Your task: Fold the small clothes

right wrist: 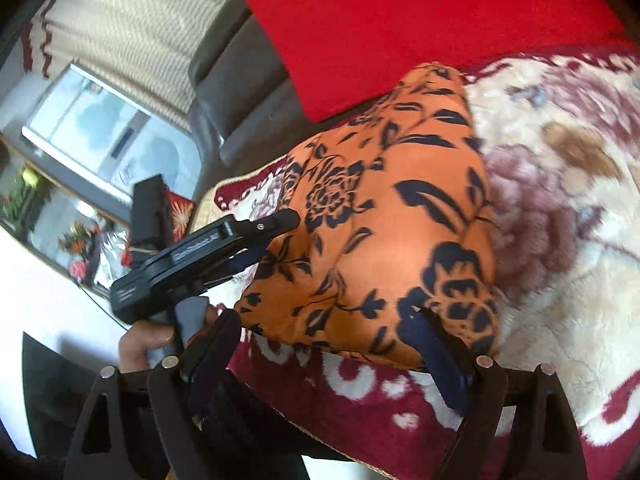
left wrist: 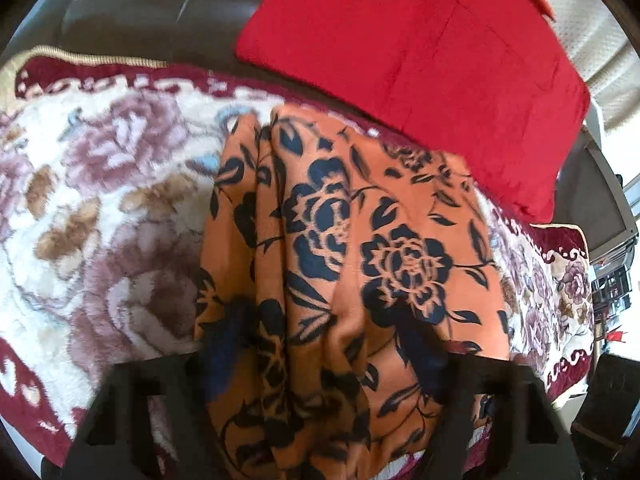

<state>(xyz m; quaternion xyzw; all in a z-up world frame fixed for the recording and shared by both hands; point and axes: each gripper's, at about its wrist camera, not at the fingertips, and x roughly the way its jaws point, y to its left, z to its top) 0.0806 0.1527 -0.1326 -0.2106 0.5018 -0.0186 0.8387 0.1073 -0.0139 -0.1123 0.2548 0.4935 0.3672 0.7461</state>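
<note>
Right tongs (right wrist: 320, 336): fingers spread wide apart; the right finger (right wrist: 436, 356) touches the near edge of the garment, the left finger (right wrist: 216, 344) is off its near corner, nothing clamped between them.
Left tongs (left wrist: 320, 364): wide apart in the left wrist view, the orange cloth bulging up between the two fingers; from the right wrist view the tongs (right wrist: 276, 224) reach the garment's left edge, though whether they pinch any fabric I cannot tell.
Left hand (right wrist: 148, 344): wrapped around the grey handle of the left tool.
Garment (left wrist: 344, 248): orange cloth with dark navy flowers and leaves, bunched and creased, lying on the blanket.
Blanket (left wrist: 100, 200): plush, cream with mauve and brown roses and a maroon border, spread over a dark sofa (left wrist: 160, 12).
Red cushion (left wrist: 420, 68): behind the garment, its lower edge just beside the cloth's far end.
</note>
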